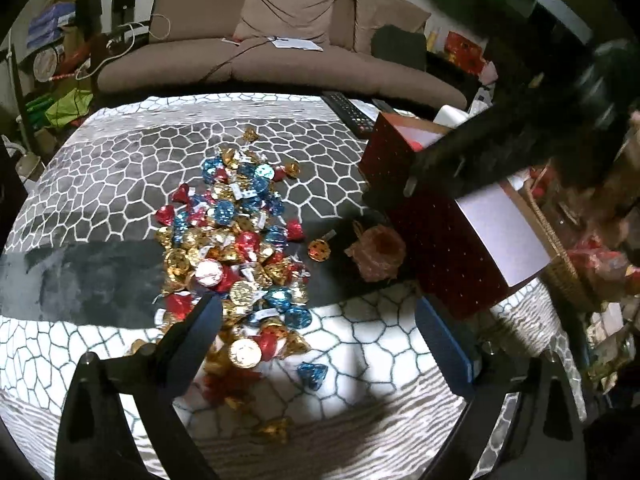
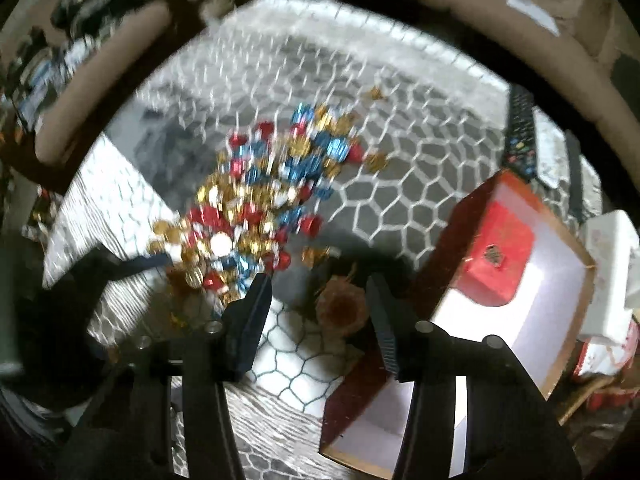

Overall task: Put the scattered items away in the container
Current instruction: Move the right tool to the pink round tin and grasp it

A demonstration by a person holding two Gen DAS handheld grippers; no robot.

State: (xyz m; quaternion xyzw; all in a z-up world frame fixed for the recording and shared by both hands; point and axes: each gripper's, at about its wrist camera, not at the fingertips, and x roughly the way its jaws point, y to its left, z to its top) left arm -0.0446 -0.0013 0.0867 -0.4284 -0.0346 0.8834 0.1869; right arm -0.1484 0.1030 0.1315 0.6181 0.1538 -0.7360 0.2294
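A brown sofa [image 1: 256,32] fills the top of the left wrist view, with the patterned desk [image 1: 120,168] in front of it. The red box [image 1: 436,232] sits open at the right of the frame, white inside, and in the right wrist view there's a red packet [image 2: 500,256] in it. The pile of foil candies [image 1: 236,240] spreads down the middle of the desk, left of the box. A small orange pouch [image 1: 376,252] lies between the pile and the box.

The left gripper [image 1: 316,320] is angled down over the near end of the pile, jaws wide apart, nothing held. The right gripper [image 2: 316,304] points steeply down over the pouch, jaws partway apart, nothing gripped; that view is blurry.
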